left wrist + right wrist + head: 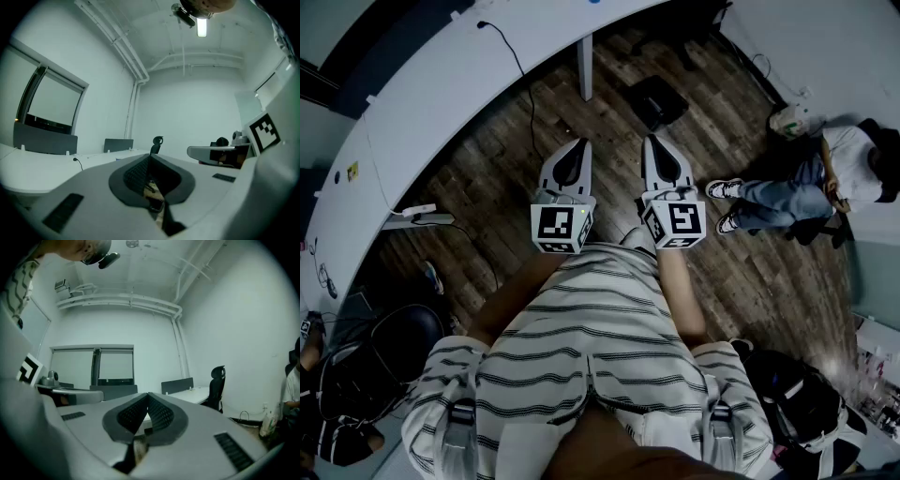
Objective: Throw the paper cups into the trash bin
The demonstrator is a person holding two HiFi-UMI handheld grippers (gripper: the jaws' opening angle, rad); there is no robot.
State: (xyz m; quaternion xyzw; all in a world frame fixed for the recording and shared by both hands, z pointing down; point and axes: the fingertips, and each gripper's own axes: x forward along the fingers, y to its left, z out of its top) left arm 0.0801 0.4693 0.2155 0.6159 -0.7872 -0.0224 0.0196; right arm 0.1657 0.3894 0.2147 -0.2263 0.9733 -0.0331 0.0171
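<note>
Now, left claw [581, 146] and right claw [651, 142] level, closed, empty, facing desk [441, 84]

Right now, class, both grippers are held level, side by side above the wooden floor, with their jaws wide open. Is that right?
Wrong on the jaws: the left gripper and the right gripper are both shut, tips together, nothing between them, as each gripper view shows. They are level, side by side above the wooden floor.

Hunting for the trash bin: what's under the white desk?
The desktop hides whatever is beneath it. Only its leg shows, with a black bag on the wood floor nearby; no bin visible.
</note>
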